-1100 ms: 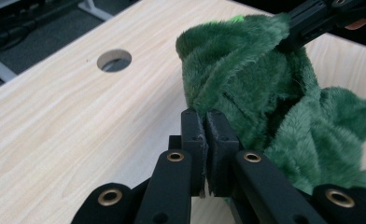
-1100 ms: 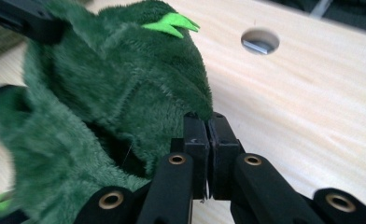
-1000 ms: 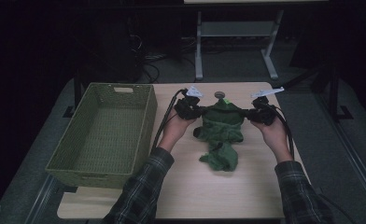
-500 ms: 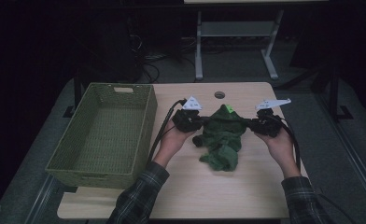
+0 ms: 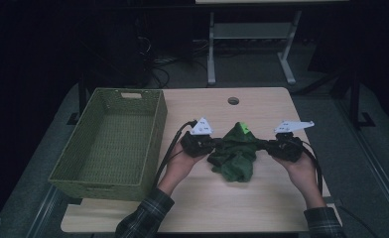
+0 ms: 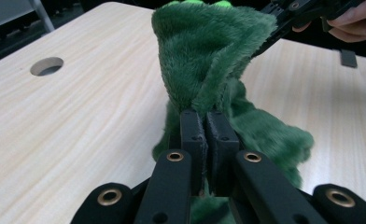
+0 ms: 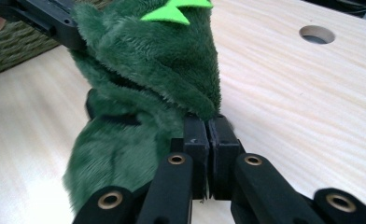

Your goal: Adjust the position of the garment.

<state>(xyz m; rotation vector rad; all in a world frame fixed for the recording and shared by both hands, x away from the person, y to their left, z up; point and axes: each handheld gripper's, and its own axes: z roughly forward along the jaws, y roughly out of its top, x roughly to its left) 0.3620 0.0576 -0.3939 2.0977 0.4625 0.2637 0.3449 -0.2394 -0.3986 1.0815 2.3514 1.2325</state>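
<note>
Woven green basket (image 5: 110, 144): sitting along the left edge of the surface (image 5: 262, 208), its far end reaching toward the far left corner, well apart from the cloth.

Left tool (image 5: 213, 144): lying low over the middle of the surface, pointing right; in the left gripper view (image 6: 202, 126) its jaws are pressing together on a fold of the plush, pinching it tight.

Green plush cloth (image 5: 236, 153): hanging between the two tools at the middle of the surface, its top edge being stretched from one tool to the other, the rest sagging in a crumpled heap toward the near edge and resting on the wood; a bright green patch (image 5: 242, 130) is showing at its top.

Round hole (image 5: 233, 100): sitting in the surface near the far edge, beyond the cloth.

Right tool (image 5: 267, 145): pointing left, toward the right edge side of the cloth; in the right gripper view (image 7: 208, 128) its jaws are clamping narrow on the other end of the plush.
</note>
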